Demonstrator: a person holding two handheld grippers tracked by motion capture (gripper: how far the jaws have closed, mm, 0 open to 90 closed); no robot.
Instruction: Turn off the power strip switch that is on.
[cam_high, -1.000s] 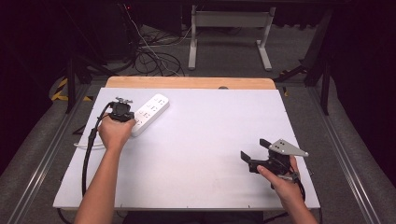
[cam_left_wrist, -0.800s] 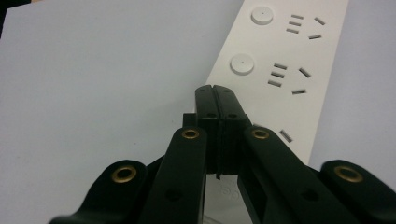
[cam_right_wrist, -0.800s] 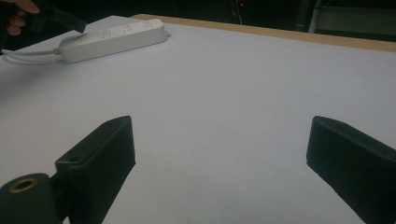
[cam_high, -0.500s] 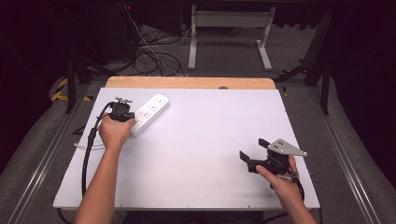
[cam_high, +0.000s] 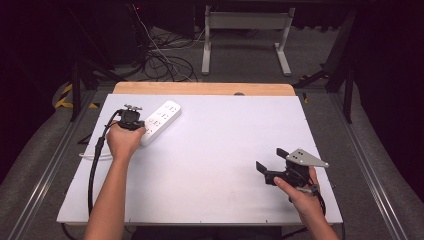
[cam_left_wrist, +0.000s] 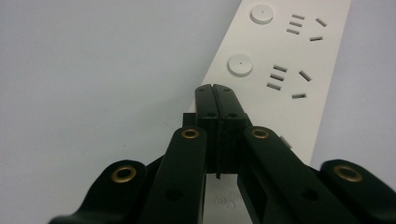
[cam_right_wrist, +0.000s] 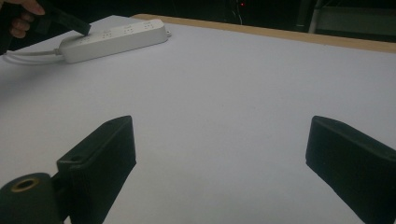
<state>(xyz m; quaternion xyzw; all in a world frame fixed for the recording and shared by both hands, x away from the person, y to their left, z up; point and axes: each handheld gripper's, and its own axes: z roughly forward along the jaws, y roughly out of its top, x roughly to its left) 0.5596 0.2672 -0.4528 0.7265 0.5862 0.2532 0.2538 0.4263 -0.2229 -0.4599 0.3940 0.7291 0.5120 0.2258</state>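
White power strip (cam_high: 159, 122) lies at the table's (cam_high: 220, 150) far-left corner as the left gripper (cam_left_wrist: 216, 91), jaws pressed together, bears on its near end, perhaps over a switch, where a glancing push could skid the strip sideways, while the right gripper (cam_high: 272, 167) waits spread wide, well apart.

Between the right tongs (cam_high: 270, 169) and the strip (cam_high: 159, 122) the worktop (cam_high: 215, 145) lies bare; the left tongs (cam_left_wrist: 216, 88) crowd the strip's near end.
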